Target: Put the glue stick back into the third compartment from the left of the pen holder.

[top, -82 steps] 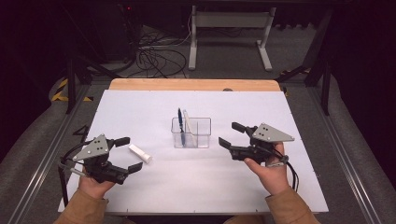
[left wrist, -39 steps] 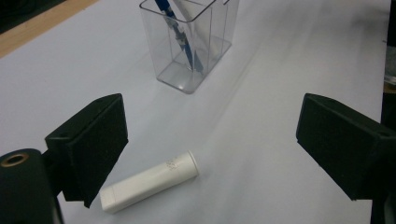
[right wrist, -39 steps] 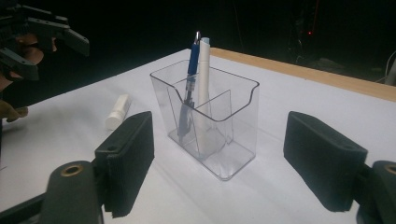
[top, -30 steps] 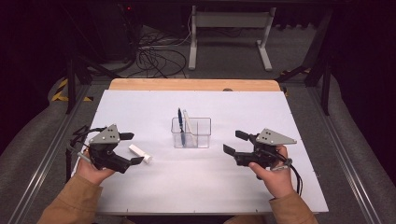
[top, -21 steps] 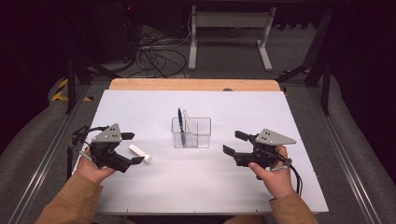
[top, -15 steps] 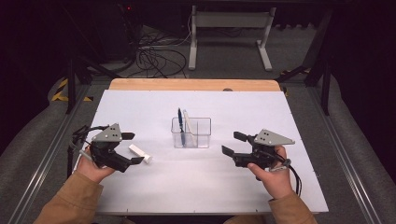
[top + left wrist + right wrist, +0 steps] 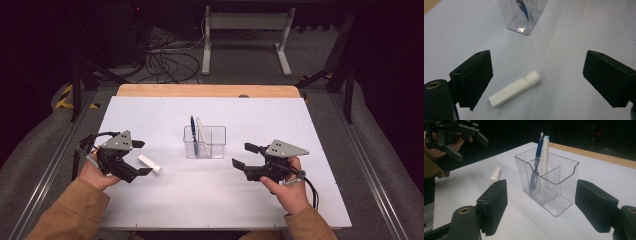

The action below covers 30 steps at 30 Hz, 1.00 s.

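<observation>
White marker lies flat on the white table cover, capped, w/ its flanged end toward the clear pen holder and blunt end toward the person. It sits between the spread jaws of the left gripper, nearer the left pad, not touched by either. In the high view the same marker is just beside the left gripper, well left of the holder. Left gripper: released, jaws wide, nothing gripped. Right gripper also released, jaws apart on either side of the holder but short of it, no contact; in the high view it hovers near the holder's right side. Holder has a divider; a blue pen and a white marker-like stick stand upright in the far compartment, near one empty. Handling, as I judge it: marker is light, rigid, smooth plastic, round, so prob. rolls if nudged on one side and may slip or pivot if pinched near an end. Best hold looks like mid-barrel, pads square across the axis, since it lies diagonal to the jaws now, so wrist needs some turn first. Not fragile; moderate squeeze enough. Holder is light, clear, thin-walled, likely to slide or tip if bumped, so the right gripper steadying it makes sense.
</observation>
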Each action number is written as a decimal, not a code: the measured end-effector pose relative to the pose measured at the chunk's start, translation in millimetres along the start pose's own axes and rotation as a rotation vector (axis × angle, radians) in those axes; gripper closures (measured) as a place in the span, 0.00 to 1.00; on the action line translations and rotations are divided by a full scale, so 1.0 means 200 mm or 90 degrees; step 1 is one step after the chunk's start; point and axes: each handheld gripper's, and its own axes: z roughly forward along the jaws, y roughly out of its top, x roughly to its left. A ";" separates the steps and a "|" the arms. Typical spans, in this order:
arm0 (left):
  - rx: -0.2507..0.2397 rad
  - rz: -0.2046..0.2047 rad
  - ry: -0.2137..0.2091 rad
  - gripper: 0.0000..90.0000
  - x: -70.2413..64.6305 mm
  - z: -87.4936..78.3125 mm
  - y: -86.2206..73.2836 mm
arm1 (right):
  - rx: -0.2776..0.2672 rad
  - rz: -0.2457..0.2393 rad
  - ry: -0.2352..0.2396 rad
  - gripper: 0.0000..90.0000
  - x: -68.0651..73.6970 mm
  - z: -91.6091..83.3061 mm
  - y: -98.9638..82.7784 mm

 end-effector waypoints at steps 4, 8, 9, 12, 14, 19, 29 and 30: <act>0.026 0.020 -0.015 0.12 0.02 0.01 0.01 | 0.002 -0.001 0.003 0.30 0.00 0.00 0.00; 0.044 0.043 -0.027 0.14 0.05 0.02 0.01 | 0.000 0.002 0.003 0.30 0.00 0.00 0.00; 0.049 0.045 -0.031 0.14 0.05 0.02 0.02 | 0.000 0.002 0.003 0.30 0.00 0.00 -0.01; 0.067 0.056 -0.038 0.15 0.06 0.03 0.02 | 0.001 0.003 0.001 0.30 0.00 -0.01 -0.01; 0.067 0.061 -0.049 0.15 0.07 0.04 0.03 | 0.000 0.003 0.000 0.30 0.00 -0.02 -0.01; 0.088 0.062 -0.061 0.11 0.10 0.05 0.02 | 0.001 0.007 -0.004 0.30 0.01 -0.03 -0.02; 0.109 0.088 -0.057 0.18 0.12 0.06 0.02 | 0.001 0.010 -0.009 0.30 0.01 -0.04 -0.03; 0.112 0.091 -0.056 0.20 0.12 0.06 0.02 | 0.002 0.011 -0.008 0.30 0.01 -0.05 -0.03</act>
